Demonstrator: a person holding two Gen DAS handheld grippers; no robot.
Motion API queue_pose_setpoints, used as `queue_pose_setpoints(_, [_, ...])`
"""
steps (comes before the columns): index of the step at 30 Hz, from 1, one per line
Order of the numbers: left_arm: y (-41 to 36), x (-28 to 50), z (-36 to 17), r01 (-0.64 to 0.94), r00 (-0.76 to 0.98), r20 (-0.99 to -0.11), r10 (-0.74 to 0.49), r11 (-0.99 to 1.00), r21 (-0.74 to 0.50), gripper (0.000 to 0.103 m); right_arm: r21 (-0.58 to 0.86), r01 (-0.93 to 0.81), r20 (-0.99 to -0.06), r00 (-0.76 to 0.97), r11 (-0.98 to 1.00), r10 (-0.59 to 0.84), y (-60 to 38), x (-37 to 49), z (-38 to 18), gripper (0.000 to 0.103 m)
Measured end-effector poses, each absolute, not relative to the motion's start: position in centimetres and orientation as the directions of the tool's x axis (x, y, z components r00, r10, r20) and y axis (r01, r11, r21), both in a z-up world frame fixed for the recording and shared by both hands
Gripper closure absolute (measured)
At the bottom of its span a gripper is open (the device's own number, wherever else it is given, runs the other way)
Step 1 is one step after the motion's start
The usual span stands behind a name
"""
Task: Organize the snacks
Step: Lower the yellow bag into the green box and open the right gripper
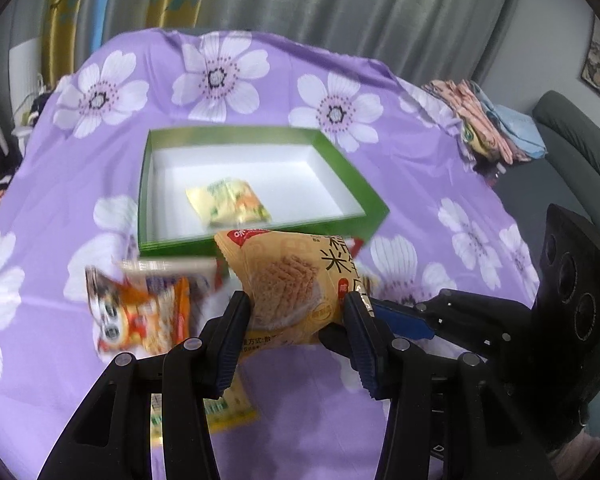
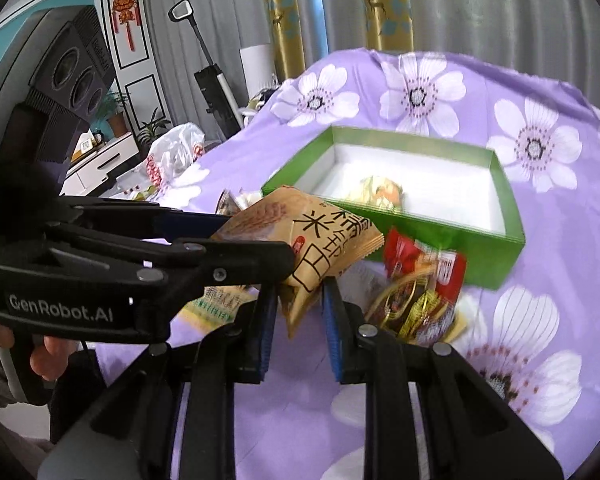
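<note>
A tan rice-cracker packet hangs above the purple cloth, in front of the green box. My left gripper is shut on the packet's lower half. In the right wrist view the packet's hanging corner sits pinched between the pads of my right gripper, which is shut on it. The white-lined box holds one yellow-green packet. On the cloth below lie an orange packet, a yellow-green packet and a red packet.
A purple floral cloth covers the table. Folded clothes are piled at its far right corner, beside a grey chair. A white plastic bag lies off the left edge. A hand holds the left gripper's handle.
</note>
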State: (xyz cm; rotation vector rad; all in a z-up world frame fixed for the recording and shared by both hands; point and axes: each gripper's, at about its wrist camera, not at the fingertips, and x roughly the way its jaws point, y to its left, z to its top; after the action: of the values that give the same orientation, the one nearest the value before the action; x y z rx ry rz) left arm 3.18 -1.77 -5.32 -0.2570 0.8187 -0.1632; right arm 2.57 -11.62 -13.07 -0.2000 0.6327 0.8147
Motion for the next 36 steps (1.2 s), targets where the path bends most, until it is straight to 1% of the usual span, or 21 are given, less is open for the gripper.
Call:
queue_pose_setpoints(5, [-0.4,6.1,-4.5,0.041,0.692,-0.681,-0.242,0.954,-0.297,0.054,0.038,-0.729,-0.574,0.544,0.683,0.613,-10.5,5.4,-11.8,0.080])
queue_pose_setpoints(9, [0.8,8.9,-4.6,0.025,0.688,-0.684,-0.242,0.950,-0.312,0.054,0.030,-0.726,-0.574,0.551,0.687,0.606,-9.6,8.2,-11.5,0.080])
queue_pose_setpoints(17, [2.3,13.8,-6.9,-0.018,0.644,-0.725,-0.244,0.942,-0.334,0.054,0.051,-0.702,-0.623,0.533,0.710,0.572,-8.0,13.4,-12.9,0.079])
queue_pose_setpoints(20, [2.8,15.1,-7.8,-0.045,0.627,-0.736,-0.255,0.932,-0.361,0.054,0.046,-0.691,-0.639,0.535,0.722,0.553,-7.6,14.5,-13.4,0.077])
queue_pose_setpoints(23, [3.1,16.0,-8.3,-0.078,0.627,-0.744,-0.231,0.932,-0.355,0.054,0.037,-0.667,-0.650,0.549,0.744,0.525,-7.3,15.5,-13.9,0.074])
queue_pose_setpoints(24, [3.2,16.2,-8.4,-0.085,0.623,-0.750,-0.224,0.933,-0.350,0.053,0.036,-0.659,-0.653,0.553,0.751,0.517,-7.3,15.7,-14.0,0.067])
queue_pose_setpoints(25, [3.3,16.4,-8.4,-0.096,0.616,-0.758,-0.214,0.935,-0.341,0.050,0.043,-0.654,-0.651,0.555,0.755,0.518,-7.4,15.8,-13.9,0.064])
queue_pose_setpoints(26, [3.5,16.4,-8.4,-0.105,0.613,-0.762,-0.206,0.936,-0.337,0.047,0.042,-0.649,-0.647,0.562,0.759,0.516,-7.5,15.8,-13.9,0.064])
queue_pose_setpoints(29, [4.4,15.6,-8.0,-0.114,0.620,-0.757,-0.207,0.931,-0.348,0.030,0.042,-0.632,-0.630,0.584,0.774,0.511,-8.5,15.0,-13.4,0.061])
queue_pose_setpoints(30, [4.8,15.3,-7.8,-0.123,0.621,-0.757,-0.202,0.929,-0.349,0.021,0.048,-0.627,-0.625,0.588,0.777,0.513,-8.9,14.8,-13.2,0.059])
queue_pose_setpoints(32, [5.5,14.3,-7.3,-0.137,0.631,-0.750,-0.198,0.924,-0.358,0.021,0.060,-0.616,-0.614,0.597,0.785,0.516,-9.9,14.2,-12.8,0.054])
queue_pose_setpoints(36, [6.2,12.3,-6.5,-0.146,0.639,-0.745,-0.194,0.920,-0.365,0.020,0.104,-0.603,-0.585,0.605,0.791,0.539,-12.0,12.7,-12.1,0.040])
